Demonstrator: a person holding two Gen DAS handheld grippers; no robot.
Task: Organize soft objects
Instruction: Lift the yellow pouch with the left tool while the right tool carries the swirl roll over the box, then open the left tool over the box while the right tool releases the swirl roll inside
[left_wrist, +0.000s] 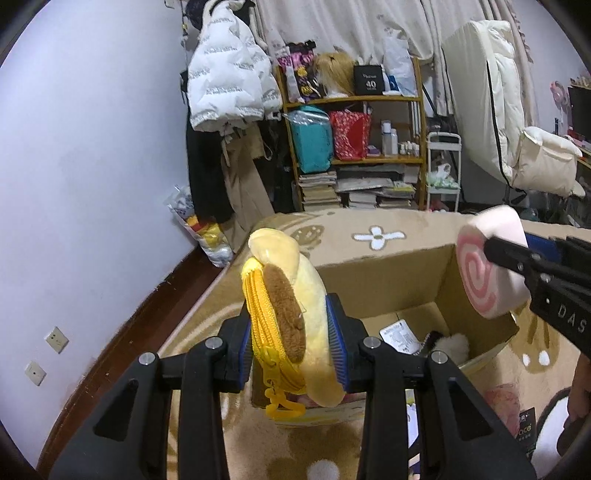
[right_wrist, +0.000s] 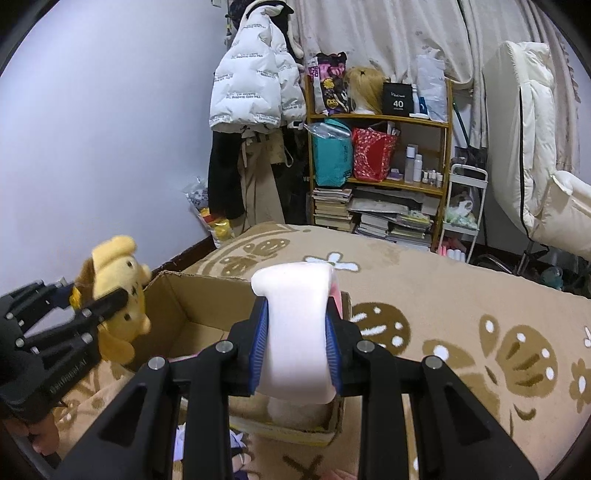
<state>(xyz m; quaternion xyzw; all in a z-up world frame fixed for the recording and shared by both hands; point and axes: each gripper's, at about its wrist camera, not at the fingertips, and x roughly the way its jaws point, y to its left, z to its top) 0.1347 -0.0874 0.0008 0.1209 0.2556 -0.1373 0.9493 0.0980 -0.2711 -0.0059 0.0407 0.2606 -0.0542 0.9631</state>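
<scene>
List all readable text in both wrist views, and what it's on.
"40": black box on the top shelf; the small lines around it are too small.
"DAS": right claw body, cut off by the frame edge.
"ace": dark package on the rug, partly hidden.
White puffer jacket: repeated print, too blurred.
Left claw body: embossed brand, unreadable.
Paper tag in the cardboard box: too small.

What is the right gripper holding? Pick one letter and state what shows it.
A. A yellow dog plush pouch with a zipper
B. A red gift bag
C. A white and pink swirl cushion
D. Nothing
C: the right gripper is shut on the white and pink swirl cushion, held above the cardboard box; the left wrist view shows its pink spiral face.
</scene>
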